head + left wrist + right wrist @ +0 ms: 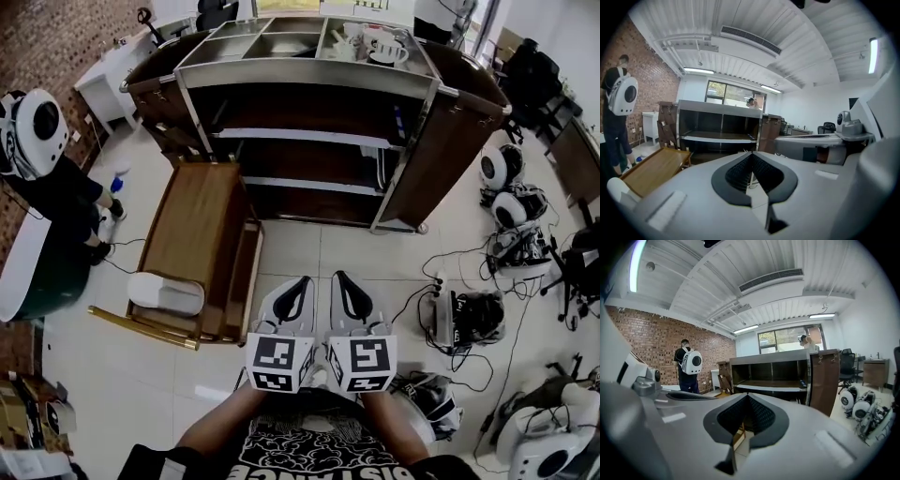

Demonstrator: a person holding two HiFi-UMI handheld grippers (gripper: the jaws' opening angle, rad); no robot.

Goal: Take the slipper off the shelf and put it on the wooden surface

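– Jaws shut and empty on left gripper (302, 283) and right gripper (341, 279), both held low near body.
– Slipper?
– Likely white slipper (166, 292) lying on wooden surface (202, 216), left of shelf (309, 84). Close to near end; could slide off if nudged by passing gripper.

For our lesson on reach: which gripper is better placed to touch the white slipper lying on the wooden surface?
Probably the left gripper: the white slipper lies on the wooden surface to its left, while the right gripper is farther off. Both are shut and empty.
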